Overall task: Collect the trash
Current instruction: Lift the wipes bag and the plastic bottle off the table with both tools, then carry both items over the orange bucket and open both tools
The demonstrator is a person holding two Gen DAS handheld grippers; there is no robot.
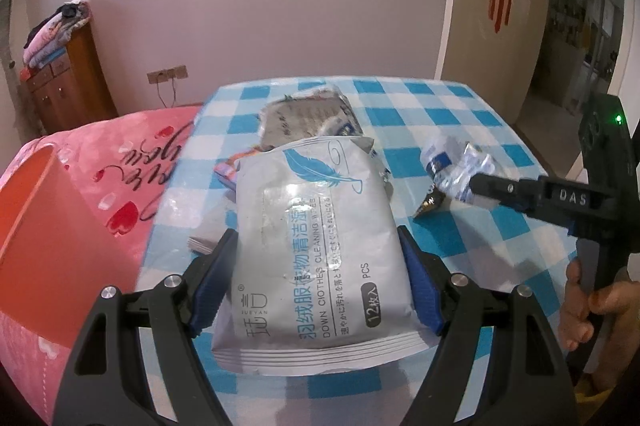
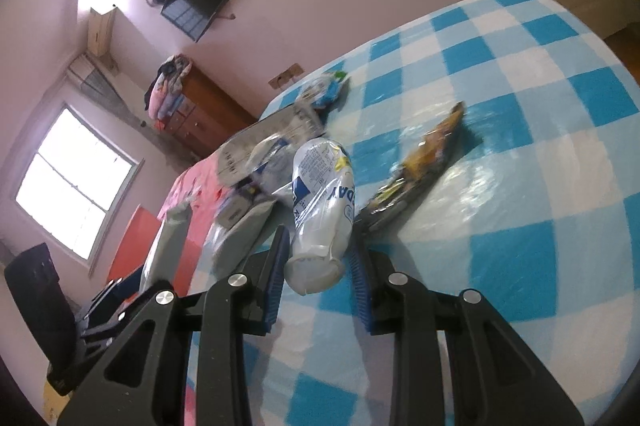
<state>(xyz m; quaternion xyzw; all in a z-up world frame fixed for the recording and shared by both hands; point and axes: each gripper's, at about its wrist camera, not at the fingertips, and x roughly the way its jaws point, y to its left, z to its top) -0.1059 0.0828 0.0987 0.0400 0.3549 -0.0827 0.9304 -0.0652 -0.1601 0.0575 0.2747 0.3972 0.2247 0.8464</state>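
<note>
Over the checked table, both my grippers carry trash.

My left gripper (image 1: pixel 316 266) is clamped on the grey wipes packet (image 1: pixel 316 250), lifted above the blue-checked tablecloth (image 1: pixel 460 114); my right gripper (image 2: pixel 320 266) pinches a crushed plastic bottle (image 2: pixel 320 202) by its neck end. A yellow snack wrapper (image 2: pixel 424 154) lies flat nearby; an orange bin (image 1: pixel 36 210) stands left.

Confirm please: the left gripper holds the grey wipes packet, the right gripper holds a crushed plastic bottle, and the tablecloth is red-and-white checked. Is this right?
Not quite. The tablecloth is blue-and-white checked; both wrist views show it. The rest stands: the left gripper holds the grey wipes packet, and the right gripper holds the crushed plastic bottle.
</note>
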